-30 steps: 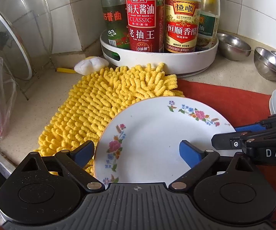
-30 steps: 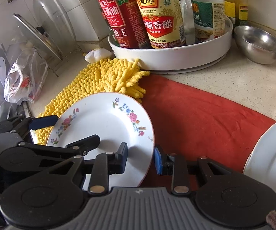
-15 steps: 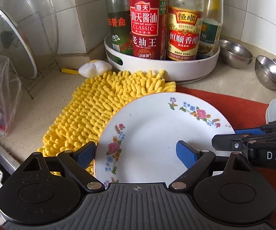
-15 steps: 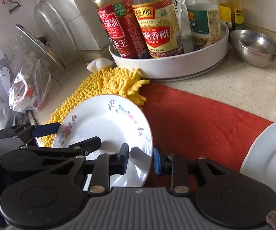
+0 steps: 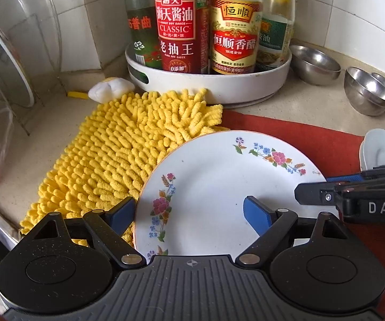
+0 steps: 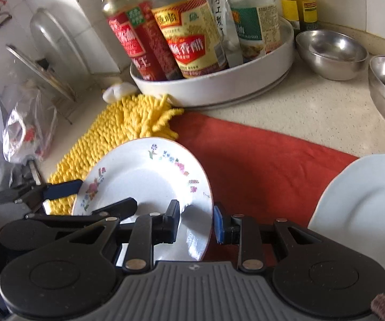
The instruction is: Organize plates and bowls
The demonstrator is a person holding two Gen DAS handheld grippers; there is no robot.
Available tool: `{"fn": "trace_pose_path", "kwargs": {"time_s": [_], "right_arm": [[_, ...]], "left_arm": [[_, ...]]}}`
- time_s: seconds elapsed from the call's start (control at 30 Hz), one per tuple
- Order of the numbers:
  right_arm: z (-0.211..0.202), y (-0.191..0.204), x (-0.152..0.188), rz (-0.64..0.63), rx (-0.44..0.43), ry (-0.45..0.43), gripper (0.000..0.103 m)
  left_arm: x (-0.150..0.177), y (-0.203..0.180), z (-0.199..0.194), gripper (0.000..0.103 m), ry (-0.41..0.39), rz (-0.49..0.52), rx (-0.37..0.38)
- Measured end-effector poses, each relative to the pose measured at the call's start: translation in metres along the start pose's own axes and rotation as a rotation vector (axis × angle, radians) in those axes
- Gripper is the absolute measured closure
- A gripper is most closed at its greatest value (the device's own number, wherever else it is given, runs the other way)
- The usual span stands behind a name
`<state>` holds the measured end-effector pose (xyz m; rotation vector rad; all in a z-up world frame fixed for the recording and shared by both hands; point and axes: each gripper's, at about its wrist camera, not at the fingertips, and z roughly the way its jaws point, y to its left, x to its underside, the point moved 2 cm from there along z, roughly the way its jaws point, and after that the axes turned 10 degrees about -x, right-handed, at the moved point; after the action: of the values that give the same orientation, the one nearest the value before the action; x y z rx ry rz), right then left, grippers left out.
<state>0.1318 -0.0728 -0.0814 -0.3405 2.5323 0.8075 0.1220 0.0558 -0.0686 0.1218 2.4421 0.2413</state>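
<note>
A white plate with flower print [image 5: 219,187] is held tilted above the red cloth [image 5: 286,125]; it also shows in the right wrist view [image 6: 149,179]. My right gripper [image 6: 196,222] has its jaws around the plate's right rim and grips it. My left gripper [image 5: 189,214] is open, its jaws straddling the plate's left rim. A white bowl [image 5: 382,152] sits at the right on the cloth. A plain white plate [image 6: 363,203] lies at the right in the right wrist view.
A yellow chenille mat [image 5: 117,155] lies left of the cloth. A white tray [image 5: 211,85] of sauce bottles stands behind. Steel bowls [image 5: 315,64] [image 5: 366,93] sit at the back right. Glass lids [image 5: 2,58] lean in a rack at left, near a plastic bag [image 6: 26,131].
The flowered plate has been lifted and tilted up on its right rim in the right gripper. Both grippers rose slightly with it.
</note>
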Motion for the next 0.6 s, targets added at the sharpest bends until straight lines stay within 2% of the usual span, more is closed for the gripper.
{"fn": "trace_pose_path", "kwargs": {"time_s": [0.17, 0.6], "right_arm": [[-0.010, -0.005, 0.000, 0.028, -0.020, -0.027, 0.077], [-0.036, -0.018, -0.005, 0.054, -0.003, -0.100, 0.077]], "left_arm": [[-0.006, -0.004, -0.006, 0.013, -0.010, 0.001, 0.013], [-0.024, -0.023, -0.013, 0.013, -0.045, 0.032, 0.050]]}}
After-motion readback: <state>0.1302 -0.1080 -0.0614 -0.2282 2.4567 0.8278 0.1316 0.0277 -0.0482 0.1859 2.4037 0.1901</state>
